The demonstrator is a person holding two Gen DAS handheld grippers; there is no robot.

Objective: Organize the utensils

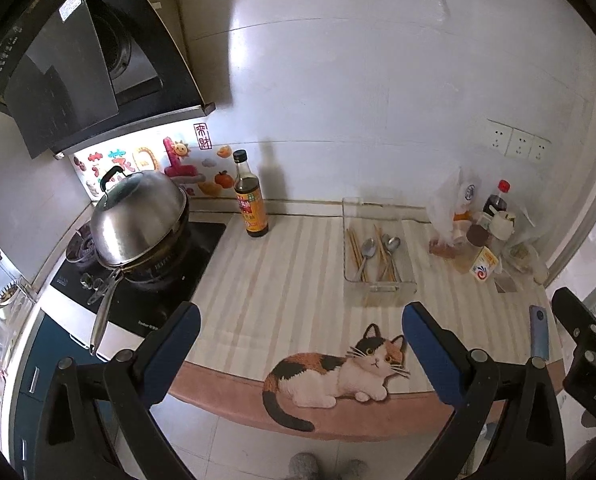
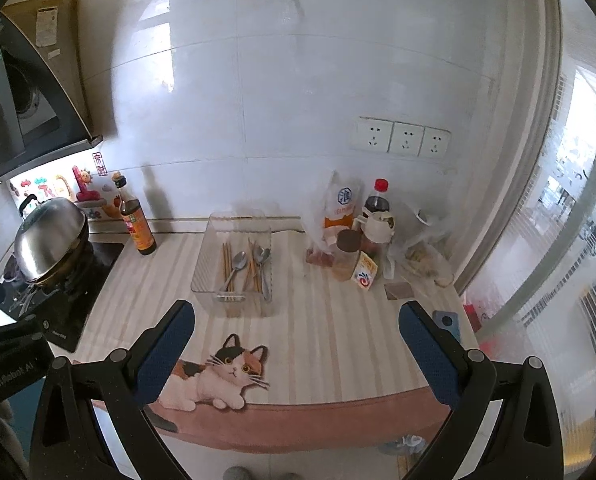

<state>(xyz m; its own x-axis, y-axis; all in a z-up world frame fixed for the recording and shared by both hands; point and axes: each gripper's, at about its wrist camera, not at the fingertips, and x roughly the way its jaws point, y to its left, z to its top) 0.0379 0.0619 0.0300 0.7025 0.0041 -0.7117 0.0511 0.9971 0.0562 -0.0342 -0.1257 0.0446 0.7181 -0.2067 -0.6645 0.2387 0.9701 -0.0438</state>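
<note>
A clear plastic tray stands on the striped counter mat near the back wall. Inside it lie wooden chopsticks and metal spoons, handles pointing toward me. My left gripper hovers over the counter's front edge, open, with nothing between its blue pads. My right gripper is also open and empty, held back from the tray above the front edge. The right gripper's black body shows at the right edge of the left wrist view.
A dark sauce bottle stands left of the tray. A lidded steel wok sits on the stove at left. Bottles, jars and plastic bags crowd the right corner. A phone lies near the front right. A cat picture marks the mat's front.
</note>
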